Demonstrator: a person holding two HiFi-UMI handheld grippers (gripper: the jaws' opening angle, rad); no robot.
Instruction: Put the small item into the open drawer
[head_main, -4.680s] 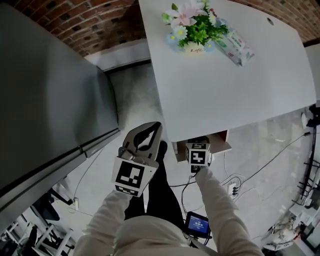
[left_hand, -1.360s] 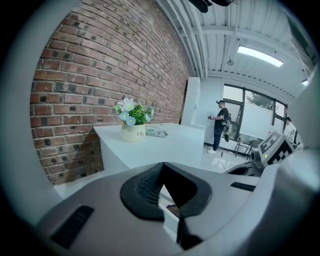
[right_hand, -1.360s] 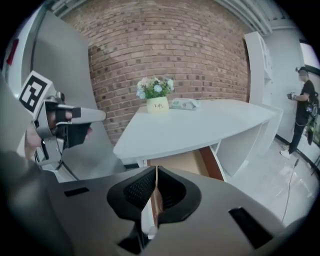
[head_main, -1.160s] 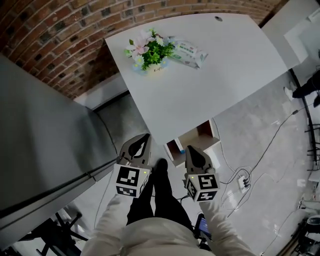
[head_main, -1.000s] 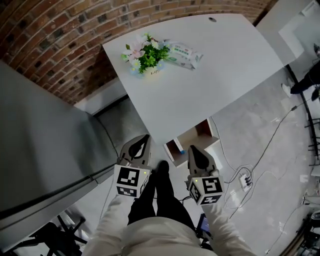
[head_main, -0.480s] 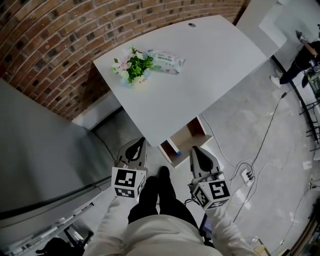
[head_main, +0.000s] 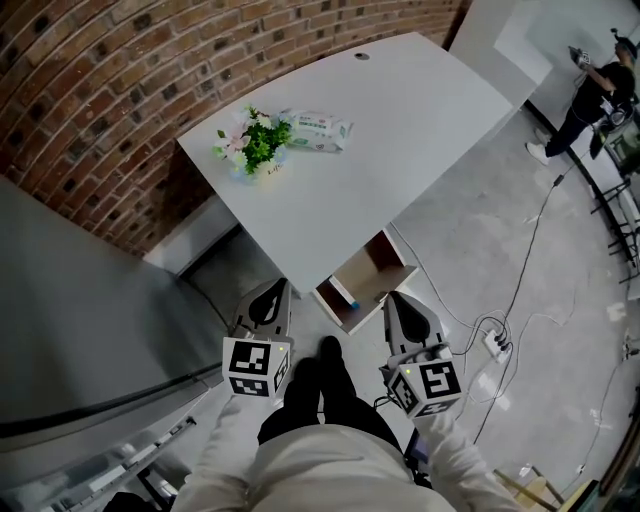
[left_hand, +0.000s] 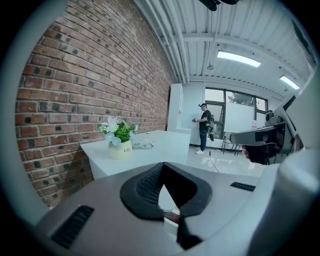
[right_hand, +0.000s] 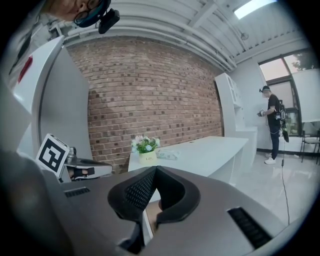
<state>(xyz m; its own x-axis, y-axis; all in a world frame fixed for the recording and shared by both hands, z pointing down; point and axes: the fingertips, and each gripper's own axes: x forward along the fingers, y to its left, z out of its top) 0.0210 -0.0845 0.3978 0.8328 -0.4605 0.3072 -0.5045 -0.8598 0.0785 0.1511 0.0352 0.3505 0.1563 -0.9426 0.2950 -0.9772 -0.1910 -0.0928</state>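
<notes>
- Standing open below the near edge of the white tabletop (head_main: 400, 150), the drawer (head_main: 385, 268) is seen as a shallow box with white rims and a brown, wood-toned floor.
- A small item (head_main: 345, 294), pale with a blue end, is seen lying inside the drawer against its left wall. Its exact shape cannot be made out.
- The left hand-held gripper (head_main: 281, 287) is held over the floor just left of the drawer. Its smooth grey jaws are closed tip to tip, and nothing is gripped between the ribbed black pads (left_hand: 142, 185).
- The right hand-held gripper (head_main: 393, 297) is held just beside the drawer's front right corner. Its jaws are likewise closed and nothing is held in them.
- A marker cube (head_main: 250, 365) printed with black-and-white squares is carried at the back of each hand-held gripper.
- At the far end of the matte, rounded tabletop a small pale flower pot (head_main: 262, 168) with pink, white and blue blooms is set, and a soft flat packet (head_main: 318, 130) lies just beside it.
- A rough red brick wall (head_main: 120, 80) is seen behind the tabletop.
- The floor (head_main: 470, 230) is glossy grey, and thin cables (head_main: 520, 290) are trailed across it to the right of the drawer.
</notes>
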